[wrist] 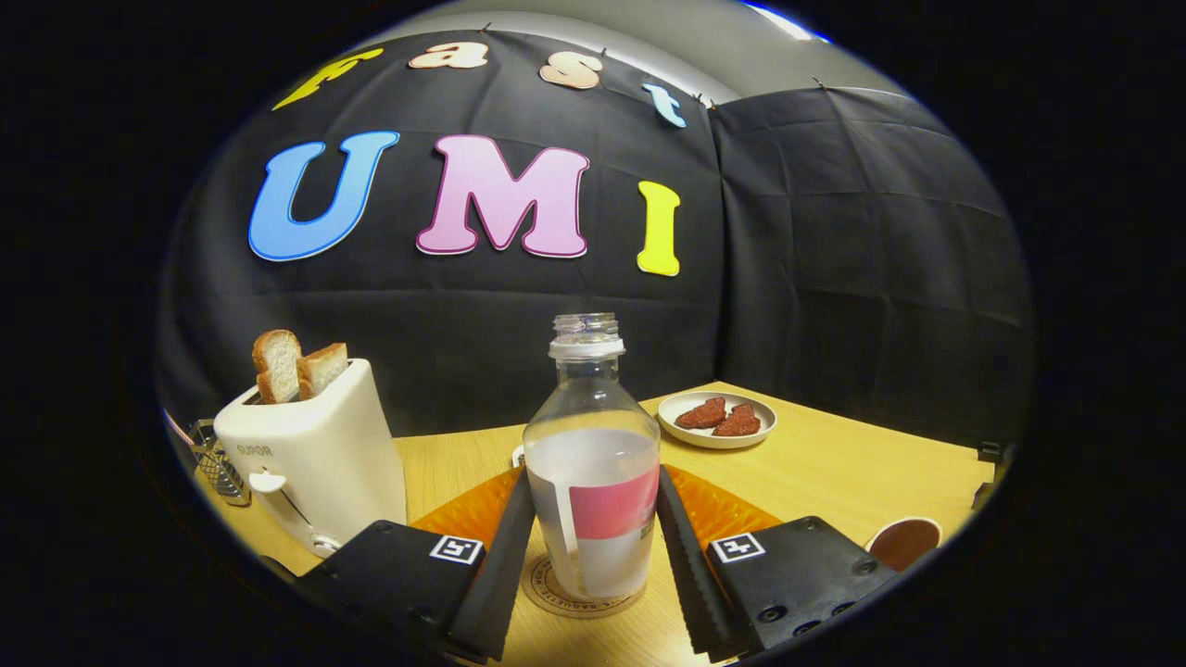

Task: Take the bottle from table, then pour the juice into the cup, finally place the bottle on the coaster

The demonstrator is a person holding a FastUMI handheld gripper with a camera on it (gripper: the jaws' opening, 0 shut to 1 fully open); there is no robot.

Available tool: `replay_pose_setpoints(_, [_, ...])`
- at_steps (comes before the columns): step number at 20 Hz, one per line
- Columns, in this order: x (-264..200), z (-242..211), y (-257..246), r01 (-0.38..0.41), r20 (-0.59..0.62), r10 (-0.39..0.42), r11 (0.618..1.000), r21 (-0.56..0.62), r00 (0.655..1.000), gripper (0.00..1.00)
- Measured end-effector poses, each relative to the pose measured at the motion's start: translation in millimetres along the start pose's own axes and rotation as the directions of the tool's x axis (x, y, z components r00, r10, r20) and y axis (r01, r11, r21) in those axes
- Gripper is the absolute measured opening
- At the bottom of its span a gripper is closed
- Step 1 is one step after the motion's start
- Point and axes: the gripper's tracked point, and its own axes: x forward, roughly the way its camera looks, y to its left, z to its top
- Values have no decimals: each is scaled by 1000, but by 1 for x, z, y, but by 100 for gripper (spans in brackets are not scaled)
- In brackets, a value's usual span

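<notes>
A clear uncapped bottle [591,463] with a pink-and-white label holds pale liquid. It stands upright on a round cork coaster [556,593], right between my fingers. My gripper [593,477] is shut on the bottle, with one fingertip against each side of its body at label height. The coaster lies on the wooden table [834,472], in front of an orange mat [473,509]. A brown cup [903,542] sits low to the right, beyond the right finger's mount.
A white toaster [310,459] with two bread slices [296,363] stands to the left. Beside it is a wire basket [218,463]. A white plate [716,431] with reddish food pieces rests behind the bottle to the right. Black cloth walls close the back.
</notes>
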Motion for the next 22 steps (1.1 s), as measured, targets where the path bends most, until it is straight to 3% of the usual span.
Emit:
replay_pose_setpoints(14, [4,-12,14,-23,7,23,1000,-6,1000,76])
replay_pose_setpoints(17, [0,-3,17,-37,34,38,999,-16,999,80])
replay_pose_setpoints(19, [-2,3,9,-21,51,22,999,-32,998,93])
replay_pose_setpoints(22, [-11,5,6,-24,42,25,999,-27,999,95])
